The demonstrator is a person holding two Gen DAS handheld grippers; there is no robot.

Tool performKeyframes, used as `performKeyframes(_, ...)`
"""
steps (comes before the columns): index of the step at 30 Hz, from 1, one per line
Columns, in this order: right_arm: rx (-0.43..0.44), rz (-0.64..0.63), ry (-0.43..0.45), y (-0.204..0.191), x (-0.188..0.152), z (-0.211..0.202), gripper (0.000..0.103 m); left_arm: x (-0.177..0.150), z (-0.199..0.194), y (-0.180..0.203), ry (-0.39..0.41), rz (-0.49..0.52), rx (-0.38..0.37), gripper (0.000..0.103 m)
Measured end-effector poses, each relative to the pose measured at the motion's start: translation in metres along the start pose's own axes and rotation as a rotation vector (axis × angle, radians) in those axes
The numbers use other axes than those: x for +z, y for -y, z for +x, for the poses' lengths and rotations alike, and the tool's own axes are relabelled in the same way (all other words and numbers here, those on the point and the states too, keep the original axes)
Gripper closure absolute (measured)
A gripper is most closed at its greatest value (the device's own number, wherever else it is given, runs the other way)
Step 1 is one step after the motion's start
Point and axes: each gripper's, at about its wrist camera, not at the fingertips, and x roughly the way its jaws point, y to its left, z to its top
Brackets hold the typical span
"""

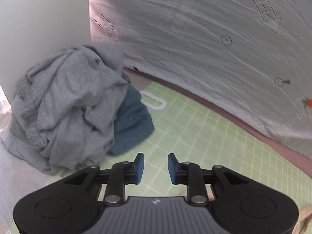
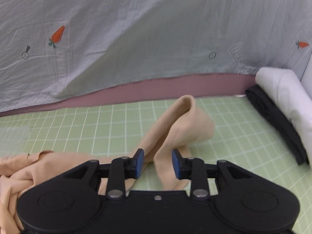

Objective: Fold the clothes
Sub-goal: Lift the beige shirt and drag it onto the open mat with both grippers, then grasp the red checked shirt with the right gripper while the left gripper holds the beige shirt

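Note:
A beige garment (image 2: 175, 128) lies crumpled on the green grid mat (image 2: 87, 128), with a raised fold in the middle and more cloth bunched at the lower left. My right gripper (image 2: 158, 162) is open, its blue pads either side of a ridge of the beige cloth. My left gripper (image 1: 156, 167) is open and empty above the green mat (image 1: 204, 136). A heap of grey clothes (image 1: 64, 113) over a teal garment (image 1: 132, 120) sits to its left. A bit of beige cloth (image 1: 306, 214) shows at the lower right of the left wrist view.
A pale sheet with carrot prints (image 2: 136, 29) hangs along the back above a mauve edge (image 2: 156, 89). Folded white cloth (image 2: 288, 97) and black cloth (image 2: 273, 117) lie at the right. A white plastic piece (image 1: 154, 101) lies behind the heap. A white wall (image 1: 42, 19) stands at the left.

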Motion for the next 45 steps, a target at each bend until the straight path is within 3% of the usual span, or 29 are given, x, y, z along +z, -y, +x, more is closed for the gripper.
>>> performKeyframes(5,0.126,-0.022,-0.116,-0.02,-0.057,-0.016,0.068,-0.061,0.001,0.061,-0.128,0.089,-0.143,0.052)
performKeyframes(8,0.213,-0.002,-0.178,-0.034,-0.084,-0.025,0.068,-0.082,-0.007,0.093,-0.163,0.1,-0.223,0.044)
performKeyframes(12,0.286,-0.025,-0.217,-0.048,-0.107,-0.036,0.068,-0.103,-0.027,0.118,-0.177,0.034,-0.333,0.037)
performKeyframes(15,0.314,-0.017,-0.223,-0.048,-0.11,-0.039,0.068,-0.12,-0.038,0.137,-0.189,0.06,-0.394,0.033)
performKeyframes(19,0.356,0.03,-0.219,-0.04,-0.105,-0.038,0.068,-0.143,-0.034,0.162,-0.158,0.195,-0.31,0.035)
performKeyframes(21,0.368,0.038,-0.224,-0.037,-0.105,-0.038,0.068,-0.15,-0.028,0.165,-0.142,0.231,-0.279,0.054)
performKeyframes(22,0.372,0.039,-0.226,-0.036,-0.105,-0.038,0.068,-0.151,-0.025,0.163,-0.139,0.234,-0.269,0.08)
performKeyframes(23,0.374,0.038,-0.228,-0.036,-0.107,-0.039,0.068,-0.152,-0.022,0.159,-0.144,0.23,-0.271,0.097)
performKeyframes(25,0.38,0.037,-0.235,-0.035,-0.108,-0.038,0.068,-0.148,-0.023,0.146,-0.121,0.205,-0.26,0.097)
performKeyframes(28,0.388,0.028,-0.238,-0.037,-0.109,-0.038,0.068,-0.137,-0.034,0.128,-0.029,0.191,-0.184,0.097)
performKeyframes(32,0.404,0.023,-0.231,-0.041,-0.108,-0.04,0.068,-0.118,-0.037,0.094,0.035,0.124,-0.068,0.097)
performKeyframes(39,0.426,-0.001,-0.243,-0.052,-0.108,-0.037,0.068,-0.115,-0.019,0.029,0.017,0.085,0.192,0.102)
performKeyframes(41,0.445,0.0,-0.253,-0.055,-0.108,-0.034,0.068,-0.115,-0.018,0.005,-0.012,0.023,0.215,0.102)
performKeyframes(45,0.408,-0.044,-0.242,-0.069,-0.109,-0.029,0.057,-0.115,-0.028,-0.024,-0.03,-0.081,0.149,0.102)
